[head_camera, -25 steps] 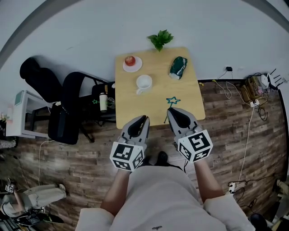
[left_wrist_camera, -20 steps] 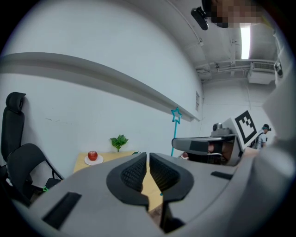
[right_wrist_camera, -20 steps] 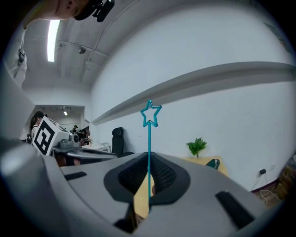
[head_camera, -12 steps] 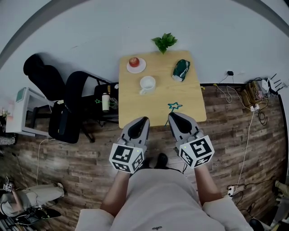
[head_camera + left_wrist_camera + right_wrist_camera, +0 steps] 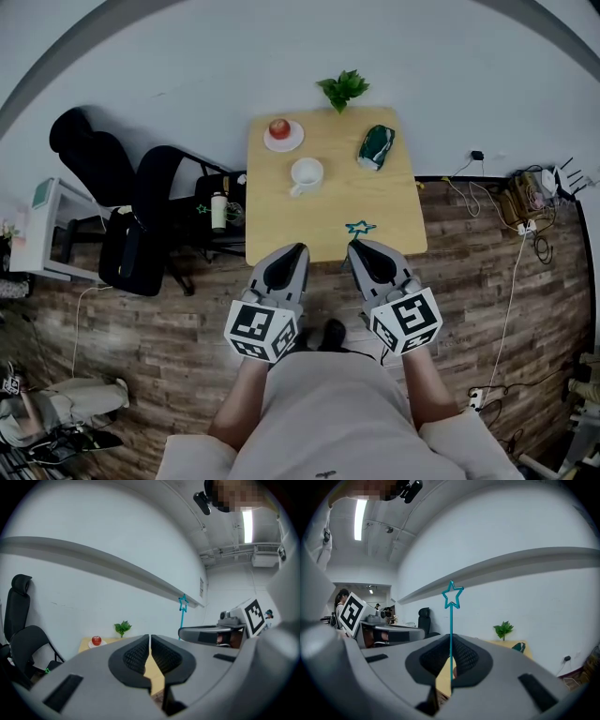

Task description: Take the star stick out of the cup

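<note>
Right gripper (image 5: pixel 354 246): jaws clenched on the thin stem of the teal star-topped plastic stick (image 5: pixel 451 620); in the right gripper view the stem runs straight up from between the pads, with the star outline at the top.
Left gripper (image 5: pixel 150 637): jaws pressed together, nothing between them.
Gripper position: both sit side by side at the near edge of the square light wooden table (image 5: pixel 375 202), left beside right.
Star stick location: outside the cup, held in the right gripper; in the head view the star lies over the near part of the tabletop.
White handled cup (image 5: pixel 307 173): upright near the table centre, well apart from the stick.
Red apple (image 5: pixel 279 127): on a white round plate (image 5: pixel 283 142), far left corner.
Dark green pouch (image 5: pixel 376 145): far right of the table.
Small green leafy plant (image 5: pixel 343 87): at the far edge.
</note>
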`<state>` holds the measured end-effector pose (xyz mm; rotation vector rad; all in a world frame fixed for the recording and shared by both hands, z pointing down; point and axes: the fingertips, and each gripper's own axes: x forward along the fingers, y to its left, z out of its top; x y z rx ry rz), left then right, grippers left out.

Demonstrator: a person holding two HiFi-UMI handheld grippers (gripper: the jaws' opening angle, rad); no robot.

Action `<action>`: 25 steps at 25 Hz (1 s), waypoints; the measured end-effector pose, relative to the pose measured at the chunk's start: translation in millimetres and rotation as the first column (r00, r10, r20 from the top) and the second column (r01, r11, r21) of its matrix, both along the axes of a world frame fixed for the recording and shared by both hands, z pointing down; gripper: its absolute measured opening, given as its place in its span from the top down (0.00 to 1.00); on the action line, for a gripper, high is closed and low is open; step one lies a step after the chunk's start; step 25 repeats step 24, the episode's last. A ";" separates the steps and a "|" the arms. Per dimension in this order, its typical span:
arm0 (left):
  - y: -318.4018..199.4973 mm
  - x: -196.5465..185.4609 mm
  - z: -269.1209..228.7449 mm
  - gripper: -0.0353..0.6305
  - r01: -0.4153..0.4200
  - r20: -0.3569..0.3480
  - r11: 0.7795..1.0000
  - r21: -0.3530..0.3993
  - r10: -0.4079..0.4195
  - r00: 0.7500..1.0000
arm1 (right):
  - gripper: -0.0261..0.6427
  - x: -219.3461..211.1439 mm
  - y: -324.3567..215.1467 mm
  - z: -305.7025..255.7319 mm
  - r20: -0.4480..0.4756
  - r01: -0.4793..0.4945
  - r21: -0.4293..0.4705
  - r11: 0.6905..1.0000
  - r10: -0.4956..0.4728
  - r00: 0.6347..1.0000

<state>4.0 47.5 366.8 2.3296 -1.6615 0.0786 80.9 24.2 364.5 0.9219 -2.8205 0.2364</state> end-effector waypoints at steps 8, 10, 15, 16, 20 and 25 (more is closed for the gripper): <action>2.3 -0.8 -1.5 0.92 -0.004 0.004 1.000 0.004 0.004 1.000 | 0.94 -0.7 0.6 -1.0 0.022 -0.010 -0.007 1.000 0.010 1.000; 2.6 -1.4 -1.7 0.92 -0.004 0.004 1.000 0.005 0.004 1.000 | 0.94 -0.8 0.2 -0.8 0.026 -0.013 -0.010 1.000 0.014 1.000; 3.1 -1.5 -3.0 0.92 -0.005 0.006 1.000 0.004 0.005 1.000 | 0.94 -0.6 0.8 -2.3 0.031 -0.016 -0.011 1.000 0.016 0.999; 3.2 -1.5 -3.3 0.92 -0.005 0.005 1.000 0.004 0.005 1.000 | 0.94 -0.6 0.8 -2.5 0.031 -0.016 -0.011 1.000 0.017 0.999; 3.3 -2.3 -1.3 0.92 -0.007 0.006 1.000 0.002 0.007 1.000 | 0.94 -1.6 0.5 -0.9 0.029 -0.015 -0.011 1.000 0.016 0.999; 1.7 -3.7 1.1 0.92 -0.007 0.006 1.000 0.000 0.007 1.000 | 0.94 -2.8 -1.1 1.3 0.029 -0.014 -0.011 1.000 0.014 0.999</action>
